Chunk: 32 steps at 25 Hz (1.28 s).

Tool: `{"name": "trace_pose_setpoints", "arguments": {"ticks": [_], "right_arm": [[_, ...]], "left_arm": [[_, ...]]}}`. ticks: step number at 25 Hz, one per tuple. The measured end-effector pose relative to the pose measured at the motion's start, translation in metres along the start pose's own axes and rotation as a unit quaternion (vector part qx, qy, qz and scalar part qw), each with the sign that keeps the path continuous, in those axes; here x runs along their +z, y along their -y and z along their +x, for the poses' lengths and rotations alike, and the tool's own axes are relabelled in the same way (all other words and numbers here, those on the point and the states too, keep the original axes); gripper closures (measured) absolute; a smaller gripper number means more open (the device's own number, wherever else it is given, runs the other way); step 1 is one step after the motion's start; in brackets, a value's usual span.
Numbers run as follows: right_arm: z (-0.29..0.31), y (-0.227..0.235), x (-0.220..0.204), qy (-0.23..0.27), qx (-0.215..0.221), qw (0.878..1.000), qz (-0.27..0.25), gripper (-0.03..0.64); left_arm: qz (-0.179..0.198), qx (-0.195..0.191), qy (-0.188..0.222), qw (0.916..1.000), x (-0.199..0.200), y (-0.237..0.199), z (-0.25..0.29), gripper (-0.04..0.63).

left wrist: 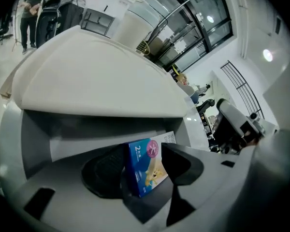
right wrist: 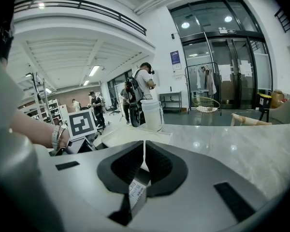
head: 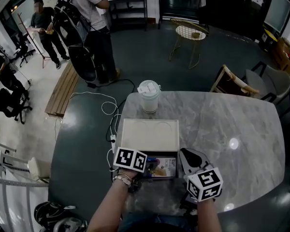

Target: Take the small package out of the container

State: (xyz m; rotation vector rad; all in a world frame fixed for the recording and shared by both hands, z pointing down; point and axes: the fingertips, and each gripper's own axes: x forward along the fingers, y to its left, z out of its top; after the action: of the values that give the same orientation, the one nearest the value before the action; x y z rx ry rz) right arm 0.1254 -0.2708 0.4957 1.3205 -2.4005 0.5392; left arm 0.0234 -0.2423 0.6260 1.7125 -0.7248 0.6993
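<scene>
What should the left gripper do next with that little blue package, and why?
Probably close the left gripper on the small blue package: it stands between the jaws inside the open white container, but the pads don't look clamped yet, so lifting now might leave it behind.
</scene>
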Motion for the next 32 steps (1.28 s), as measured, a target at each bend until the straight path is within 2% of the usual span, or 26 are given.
{"name": "trace_pose_setpoints", "arguments": {"ticks": [5, 12, 16, 21, 27, 32], "right_arm": [[-0.003, -0.004, 0.006, 0.011, 0.004, 1.0, -0.002, 0.583], [-0.008, -0.016, 0.011, 0.025, 0.015, 1.0, 0.002, 0.583], [-0.013, -0.023, 0.012, 0.031, 0.02, 0.999, -0.003, 0.583], [-0.022, -0.026, 0.015, 0.04, 0.022, 0.999, -0.004, 0.583], [-0.03, -0.024, 0.019, 0.051, 0.023, 0.998, 0.006, 0.583], [-0.032, -0.018, 0.018, 0.053, 0.018, 0.998, 0.019, 0.583]], "left_arm": [[-0.006, -0.017, 0.023, 0.9996, 0.003, 0.008, -0.011, 0.35], [0.027, -0.042, 0.064, 0.9966, 0.006, 0.032, -0.037, 0.364], [0.046, -0.051, 0.108, 0.9918, 0.01, 0.041, -0.049, 0.447], [0.055, -0.068, 0.149, 0.985, 0.014, 0.053, -0.055, 0.477], [0.096, -0.042, 0.201, 0.974, 0.018, 0.064, -0.058, 0.5], [0.117, -0.013, 0.202, 0.9723, 0.017, 0.064, -0.056, 0.476]]}}
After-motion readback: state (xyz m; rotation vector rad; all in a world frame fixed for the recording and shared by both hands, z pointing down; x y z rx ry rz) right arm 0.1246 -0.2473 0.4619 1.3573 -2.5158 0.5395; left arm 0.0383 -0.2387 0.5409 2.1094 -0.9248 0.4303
